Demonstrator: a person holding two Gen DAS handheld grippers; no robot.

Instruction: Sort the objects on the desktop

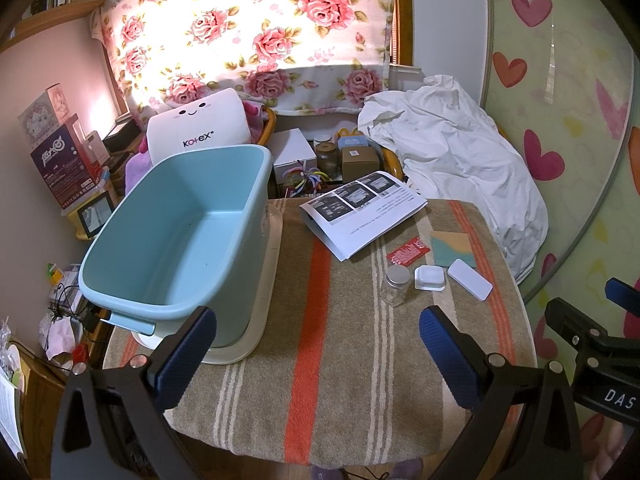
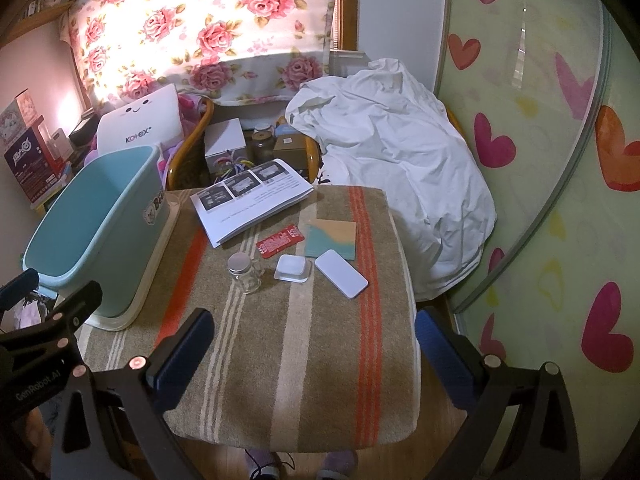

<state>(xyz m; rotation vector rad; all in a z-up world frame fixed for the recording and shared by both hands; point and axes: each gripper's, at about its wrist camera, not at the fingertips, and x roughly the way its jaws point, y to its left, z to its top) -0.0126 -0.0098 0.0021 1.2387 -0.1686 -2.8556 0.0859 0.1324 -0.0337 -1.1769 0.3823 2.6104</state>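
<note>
Both the left gripper [image 1: 318,354] and the right gripper [image 2: 314,354] hung wide open and empty over the near edge of the striped cloth [image 2: 304,360], and the small glass jar [image 2: 245,274] stood upright ahead, probably nearer the right one, with the empty blue bin [image 1: 172,240] to its left.

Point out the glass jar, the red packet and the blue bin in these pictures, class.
glass jar [image 2: 245,276], right wrist view, on its clear body.
red packet [image 2: 279,242], right wrist view, on its printed face.
blue bin [image 1: 168,236], left wrist view, on its inner floor.
</note>
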